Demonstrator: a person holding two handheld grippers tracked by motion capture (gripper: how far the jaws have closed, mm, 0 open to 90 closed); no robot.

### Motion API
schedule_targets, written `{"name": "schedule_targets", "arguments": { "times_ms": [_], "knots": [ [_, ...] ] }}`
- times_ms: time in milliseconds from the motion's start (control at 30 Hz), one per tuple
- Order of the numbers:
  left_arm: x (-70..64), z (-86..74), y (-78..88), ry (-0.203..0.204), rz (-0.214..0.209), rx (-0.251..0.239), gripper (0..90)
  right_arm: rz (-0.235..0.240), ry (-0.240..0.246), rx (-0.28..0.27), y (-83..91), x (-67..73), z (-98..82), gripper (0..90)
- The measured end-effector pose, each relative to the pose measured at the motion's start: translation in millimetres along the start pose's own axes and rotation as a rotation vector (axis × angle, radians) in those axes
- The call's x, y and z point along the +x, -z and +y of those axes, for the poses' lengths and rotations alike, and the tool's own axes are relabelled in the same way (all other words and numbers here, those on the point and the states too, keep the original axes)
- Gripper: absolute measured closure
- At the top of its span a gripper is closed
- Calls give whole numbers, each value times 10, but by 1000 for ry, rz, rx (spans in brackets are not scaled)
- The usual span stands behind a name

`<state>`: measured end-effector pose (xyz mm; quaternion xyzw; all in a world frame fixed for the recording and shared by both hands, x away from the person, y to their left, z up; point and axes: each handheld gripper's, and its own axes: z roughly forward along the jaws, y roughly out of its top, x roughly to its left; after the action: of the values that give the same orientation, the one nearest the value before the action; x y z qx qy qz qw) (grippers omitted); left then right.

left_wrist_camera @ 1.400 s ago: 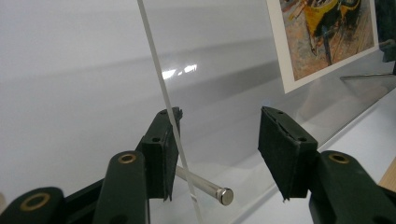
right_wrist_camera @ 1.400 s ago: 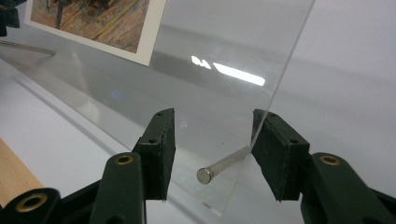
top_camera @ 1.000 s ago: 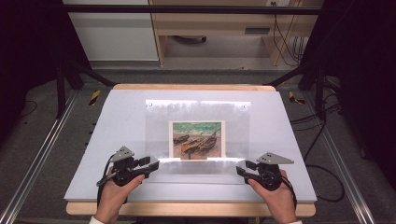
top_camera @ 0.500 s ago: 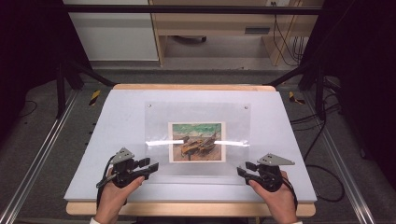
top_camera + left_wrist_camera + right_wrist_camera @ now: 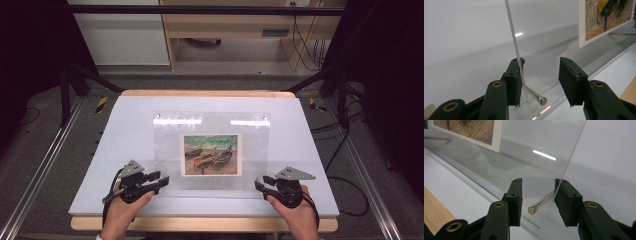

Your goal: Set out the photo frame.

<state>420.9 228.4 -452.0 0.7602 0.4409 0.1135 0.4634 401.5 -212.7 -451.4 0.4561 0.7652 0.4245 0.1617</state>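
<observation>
Holding: my left gripper [image 5: 162,180] and right gripper [image 5: 260,184], jaws half open, closing around steel pins [image 5: 535,95], gripping nothing.
Sheet: clear acrylic panel [image 5: 210,127] over boat print [image 5: 210,154], table [image 5: 125,130] centre.
Room: bare margins left, right, far.
Writing: none readable.

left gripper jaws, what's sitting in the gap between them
In the left gripper view, the left gripper has a corner of the clear acrylic sheet and a small metal pin through it between its open jaws; the sheet's edge lies against one pad.

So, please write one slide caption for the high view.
Two hand-held grippers, left and right, at the near corners of a clear acrylic frame holding a boat picture.
</observation>
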Motion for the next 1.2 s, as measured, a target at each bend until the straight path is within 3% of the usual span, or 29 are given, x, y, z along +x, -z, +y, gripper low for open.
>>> {"name": "schedule_targets", "arguments": {
  "times_ms": [1133, 1200],
  "knots": [
    [-89, -69, 36, -14, 32, 24, 544, -11, 6, 10, 42, 44, -86, 628],
    [-92, -81, 38, -1, 29, 19, 545, -10, 10, 7, 42, 39, -87, 629]
  ]
}}
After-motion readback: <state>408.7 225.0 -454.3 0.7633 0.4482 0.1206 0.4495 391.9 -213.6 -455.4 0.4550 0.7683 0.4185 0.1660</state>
